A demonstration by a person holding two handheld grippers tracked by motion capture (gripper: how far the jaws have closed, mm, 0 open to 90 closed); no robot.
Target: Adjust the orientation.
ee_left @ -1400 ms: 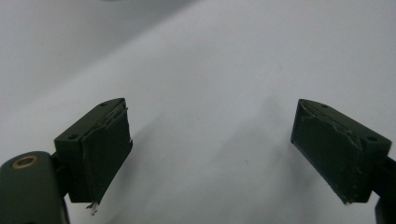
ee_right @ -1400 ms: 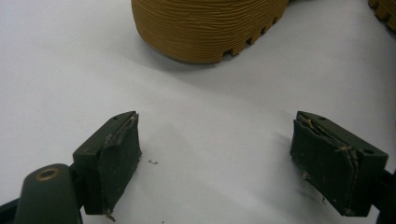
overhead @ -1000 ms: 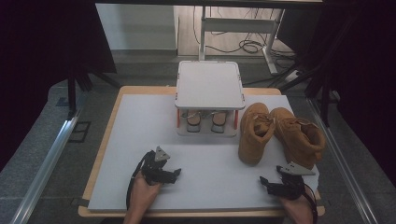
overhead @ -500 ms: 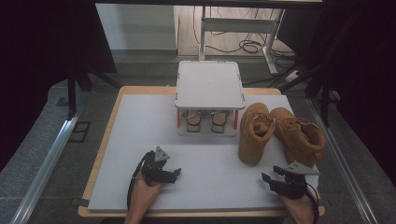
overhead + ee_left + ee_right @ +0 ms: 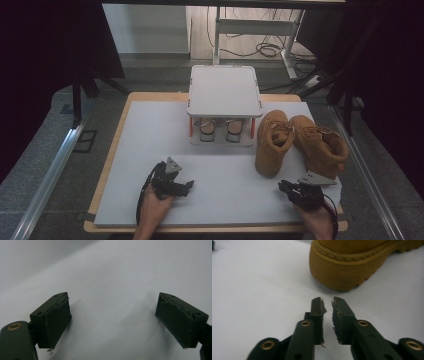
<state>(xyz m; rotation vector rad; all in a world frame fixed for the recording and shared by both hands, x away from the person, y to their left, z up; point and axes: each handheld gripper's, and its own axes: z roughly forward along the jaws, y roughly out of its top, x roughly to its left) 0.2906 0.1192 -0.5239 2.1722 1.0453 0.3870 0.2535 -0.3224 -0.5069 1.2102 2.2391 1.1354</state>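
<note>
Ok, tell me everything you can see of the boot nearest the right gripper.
The nearer boot is a tan, suede-looking ankle boot with matching laces, pale stitching above the sole and a ribbed tan rubber sole. It stands upright on the white table mat, toe toward the person, just right of the small white rack. Its partner stands close on its right; whether they touch I cannot tell. The right gripper sits short of the toe, jaws nearly together, nothing between them, not touching the boot.
</note>
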